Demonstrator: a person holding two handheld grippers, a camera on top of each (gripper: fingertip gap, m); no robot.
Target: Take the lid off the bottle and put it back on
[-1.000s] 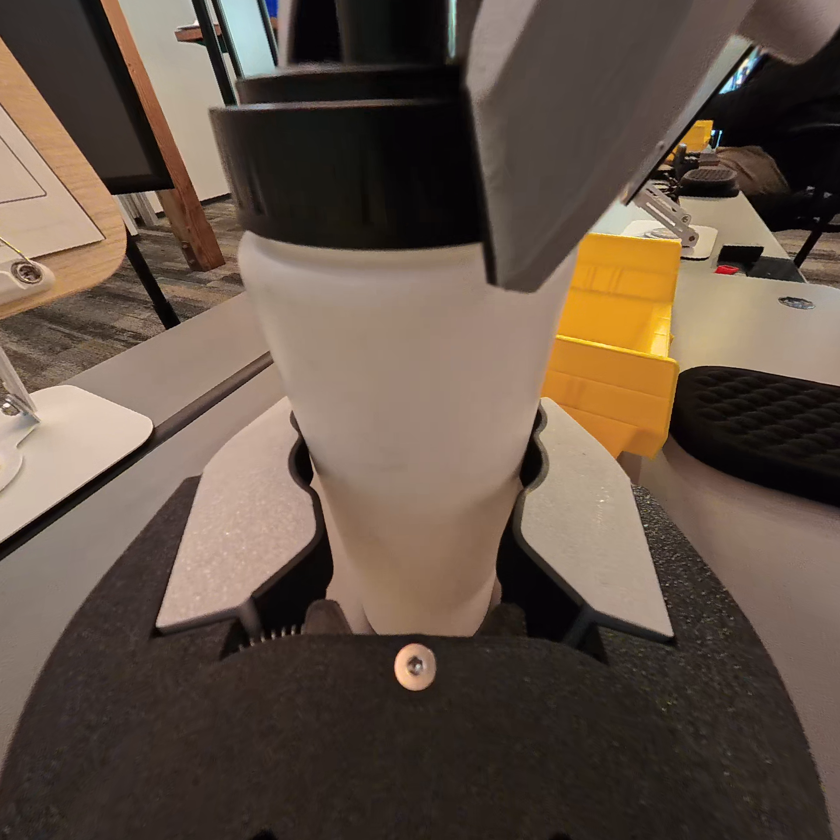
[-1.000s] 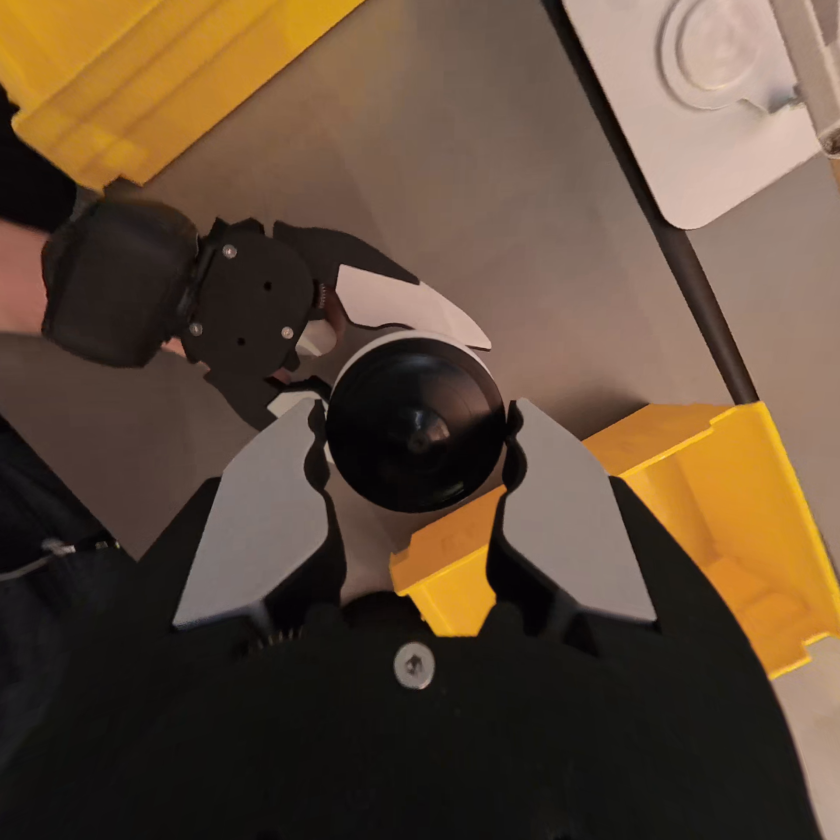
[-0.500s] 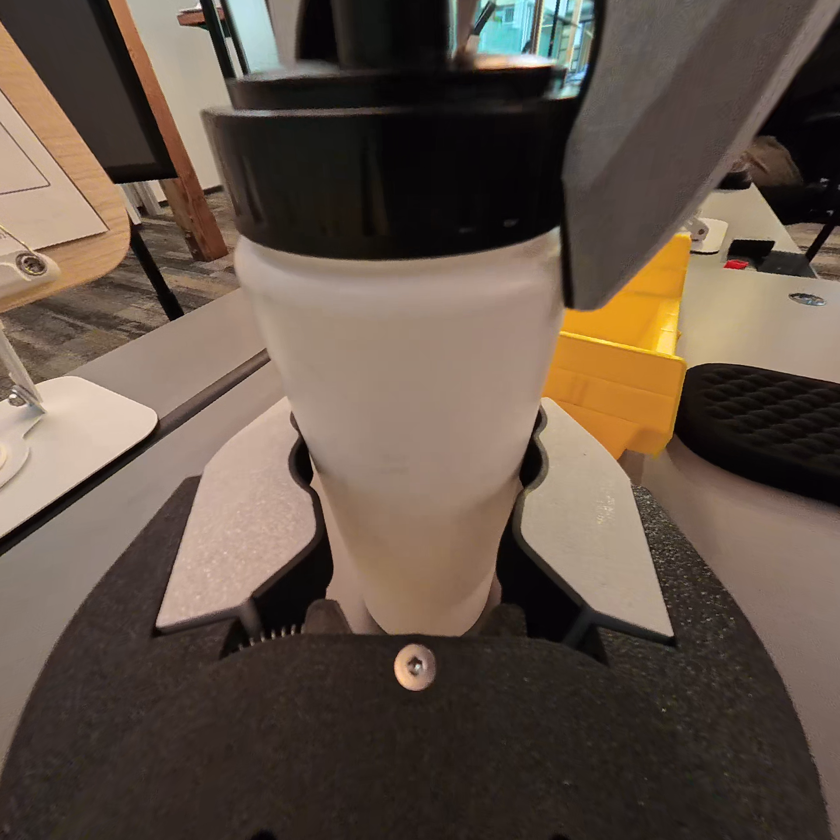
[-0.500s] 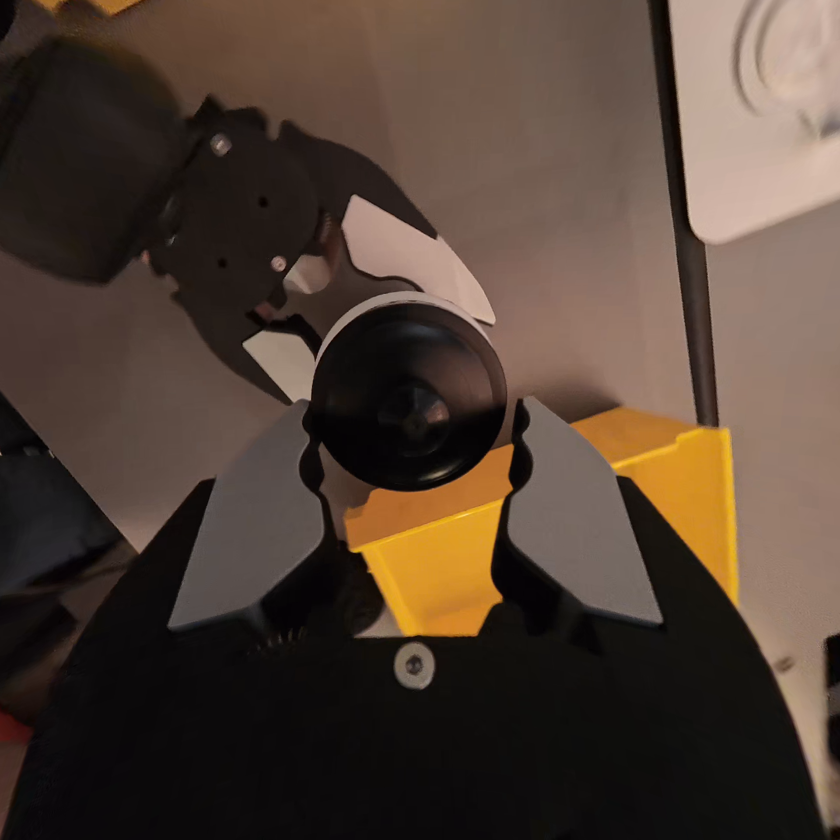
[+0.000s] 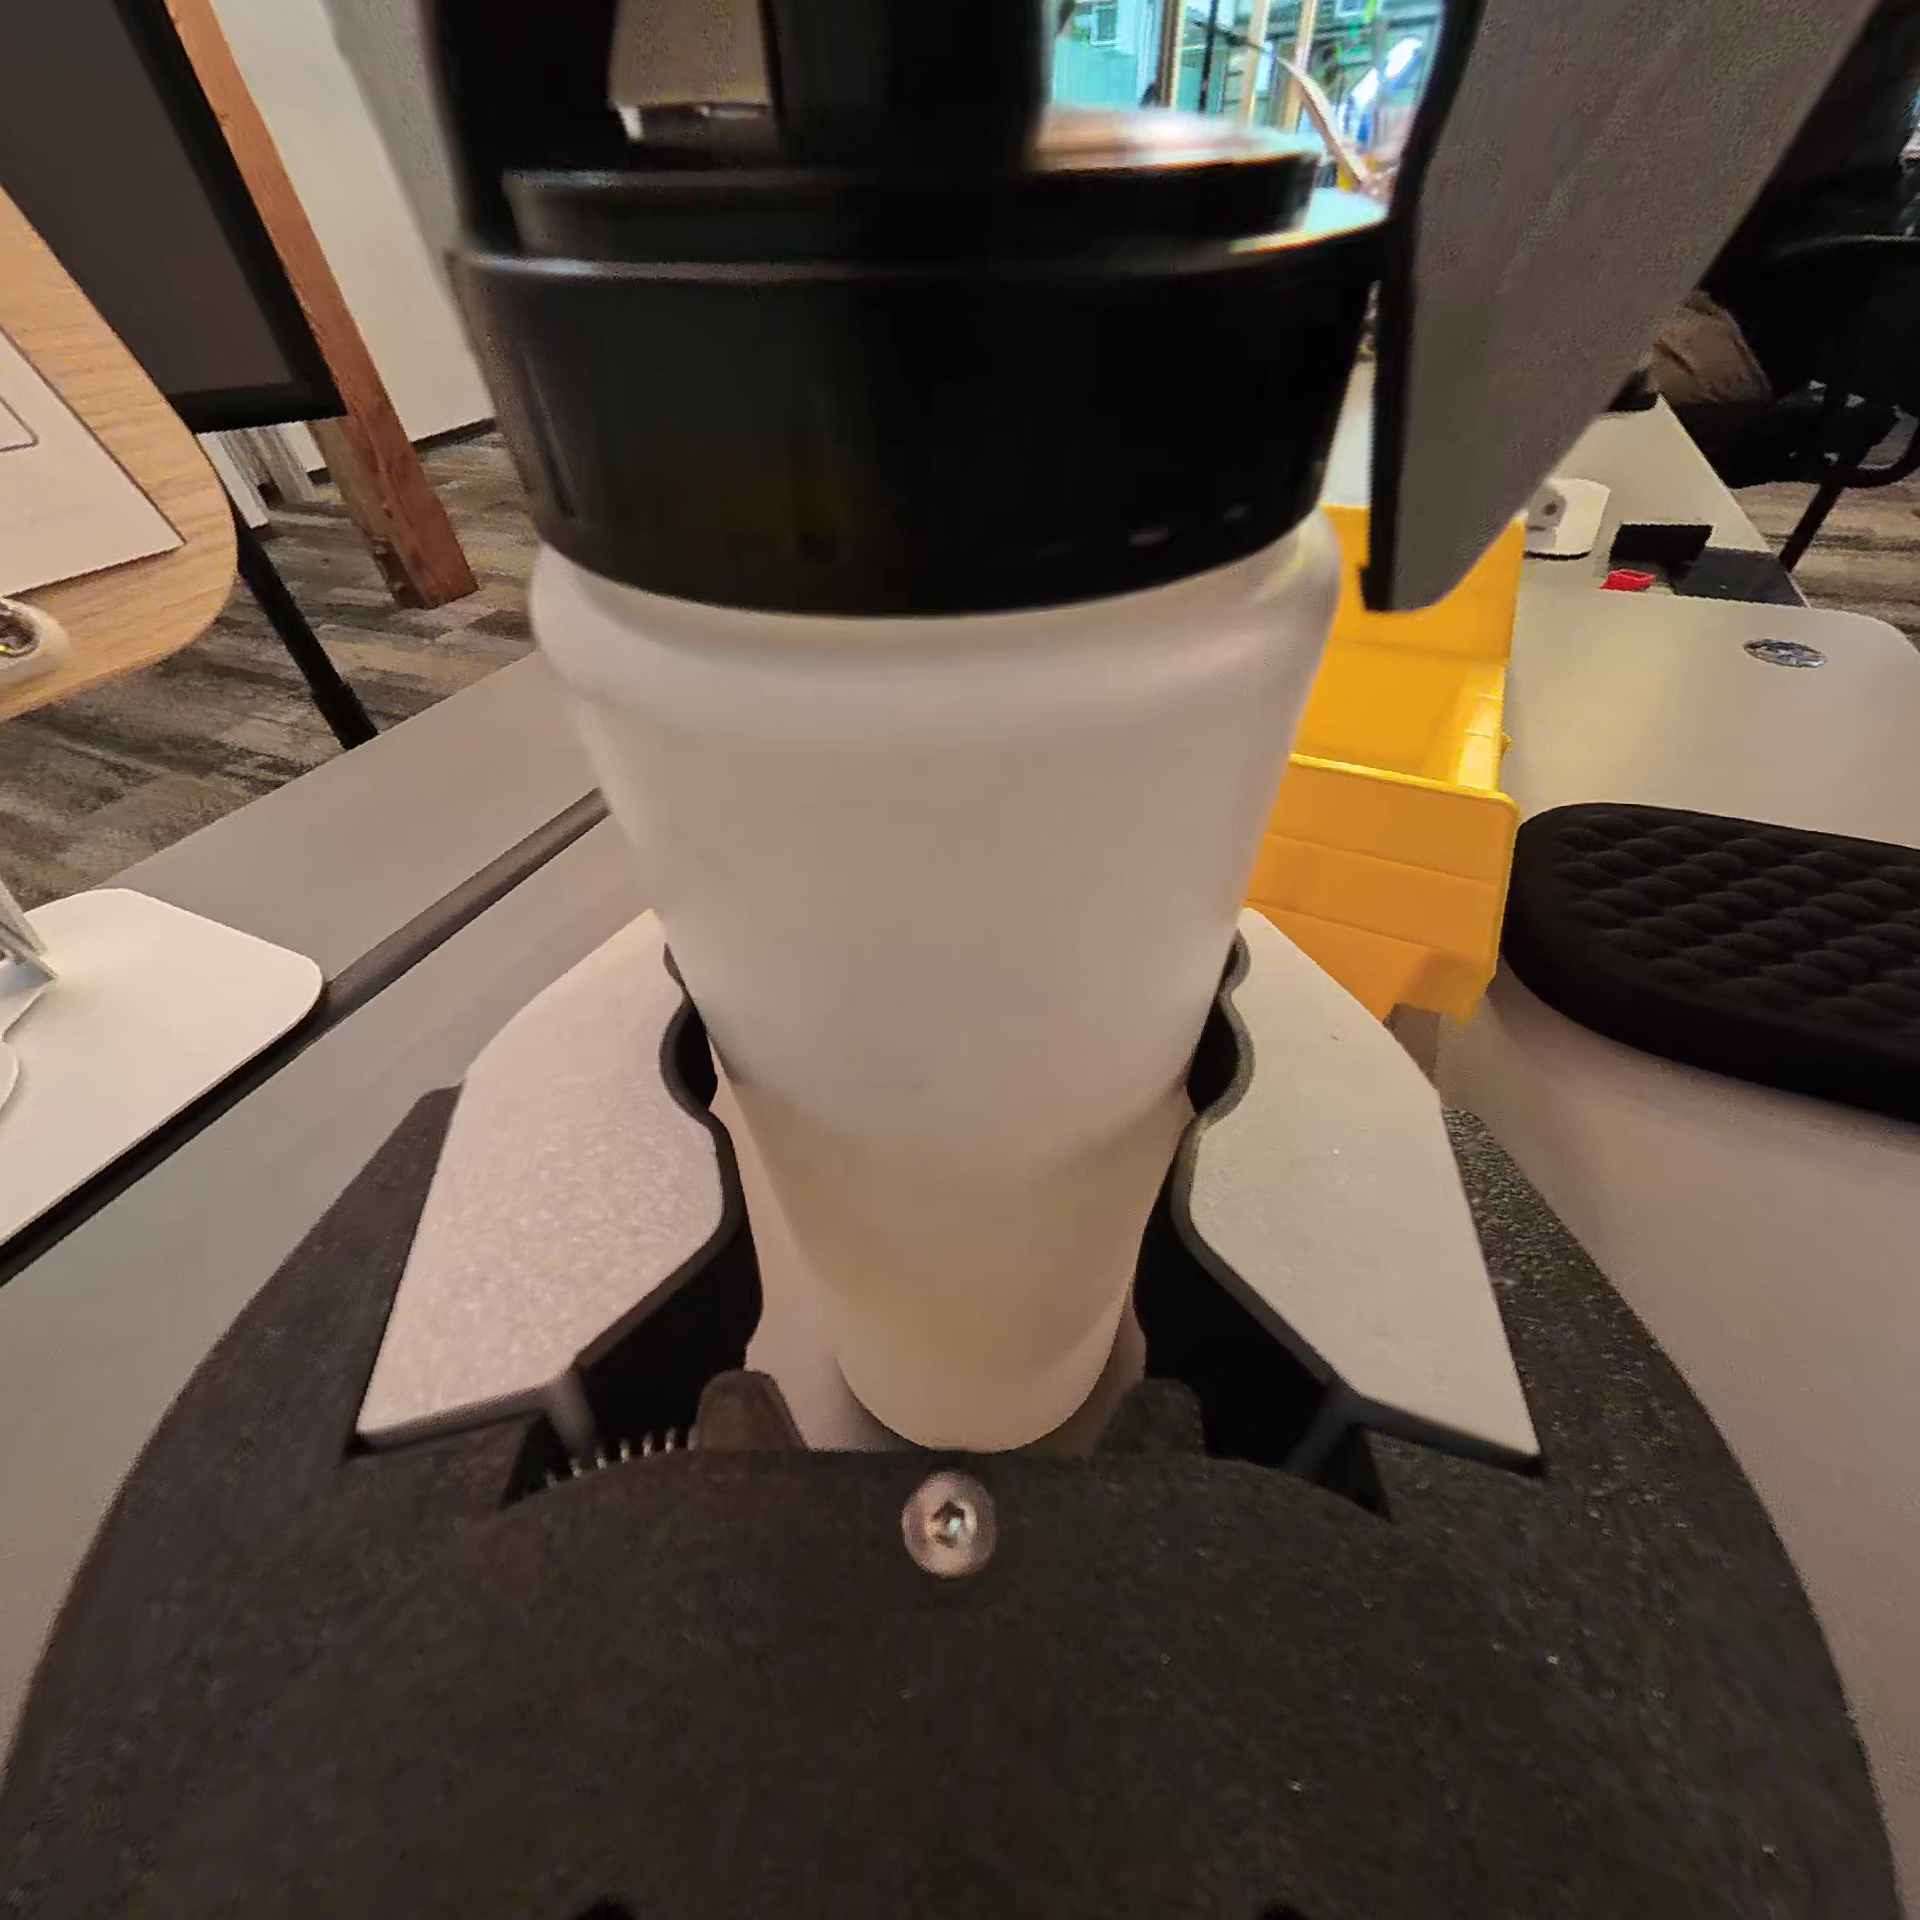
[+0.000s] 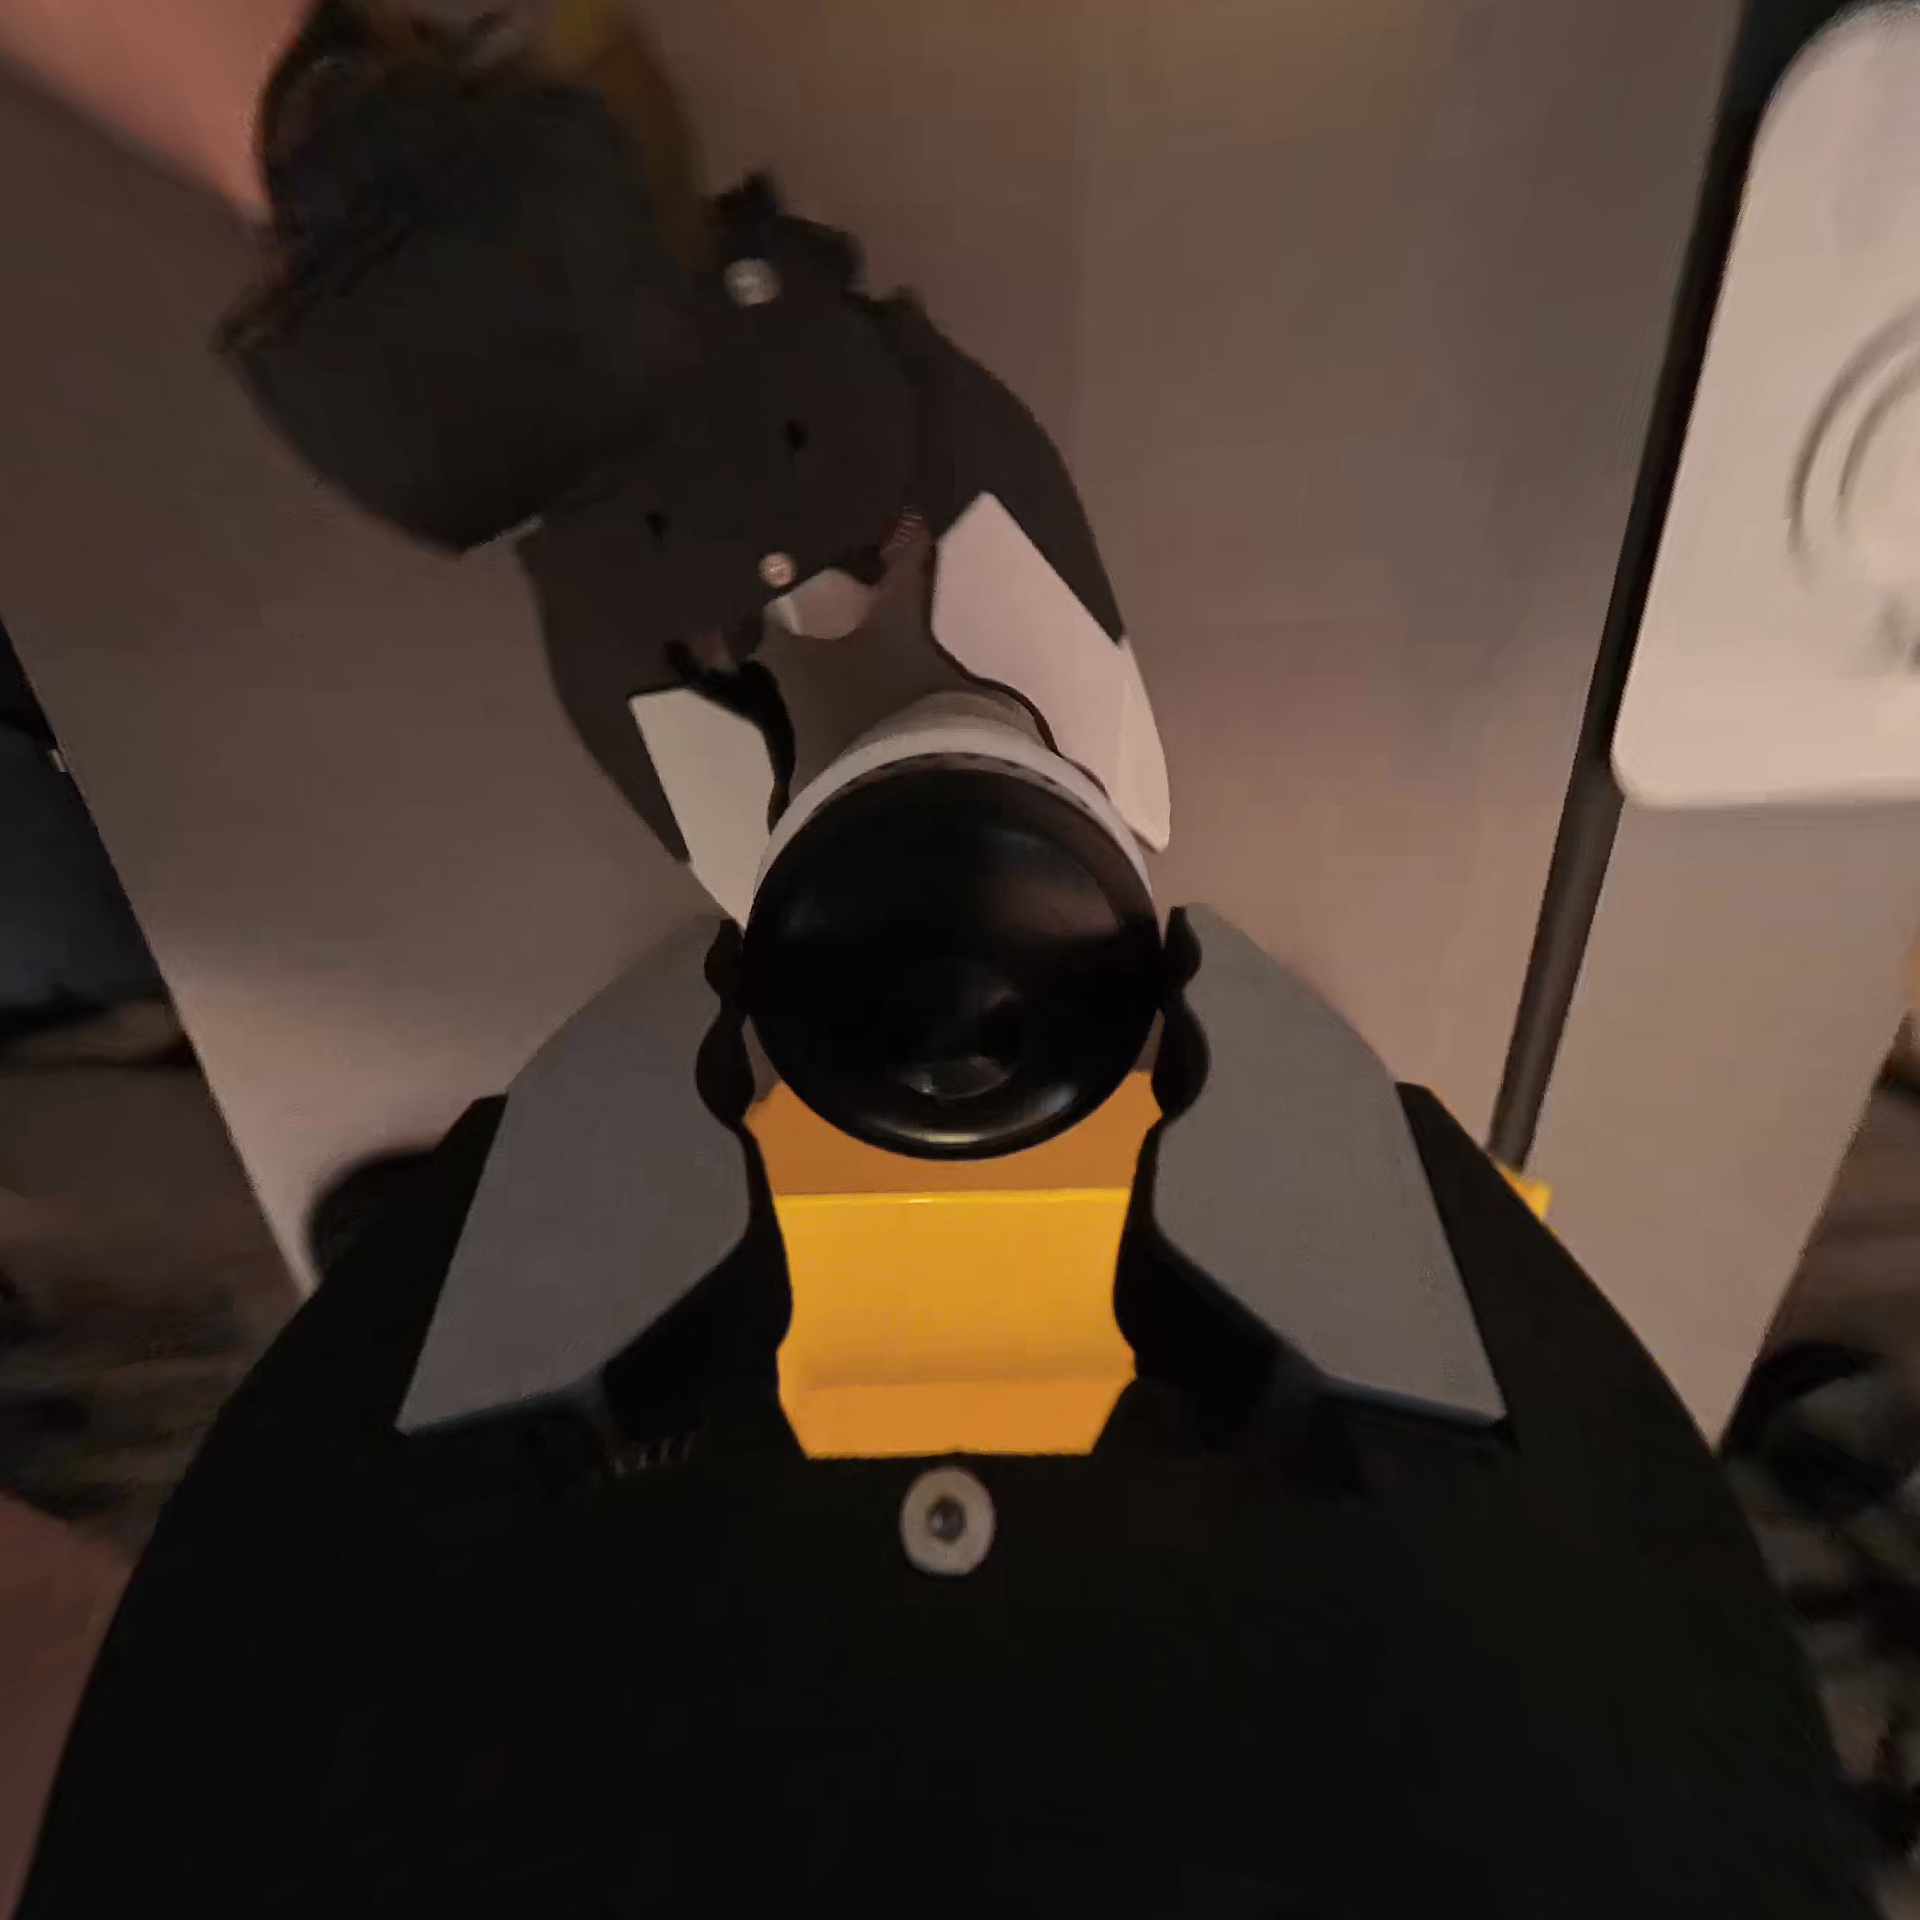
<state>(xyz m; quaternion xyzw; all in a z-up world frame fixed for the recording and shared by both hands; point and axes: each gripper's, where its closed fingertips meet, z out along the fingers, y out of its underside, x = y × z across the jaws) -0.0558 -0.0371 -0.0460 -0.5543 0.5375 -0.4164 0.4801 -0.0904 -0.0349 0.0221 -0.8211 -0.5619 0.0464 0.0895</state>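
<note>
The left claw (image 5: pixel 951 1101) points level across the bench (image 5: pixel 1714 1299), its grey fingers (image 5: pixel 561 1216) pinching the lower body of the white bottle (image 5: pixel 935 883), which stands upright between them. The right claw (image 6: pixel 951 997) points straight down from above, its fingers (image 6: pixel 613 1174) pressed against both sides of the black lid (image 6: pixel 951 977), which sits on the bottle's neck. A yellow bin (image 5: pixel 1392 831) lies just behind, largely hidden. The right wrist view is blurred; the bottle's base is cut off from sight.
</note>
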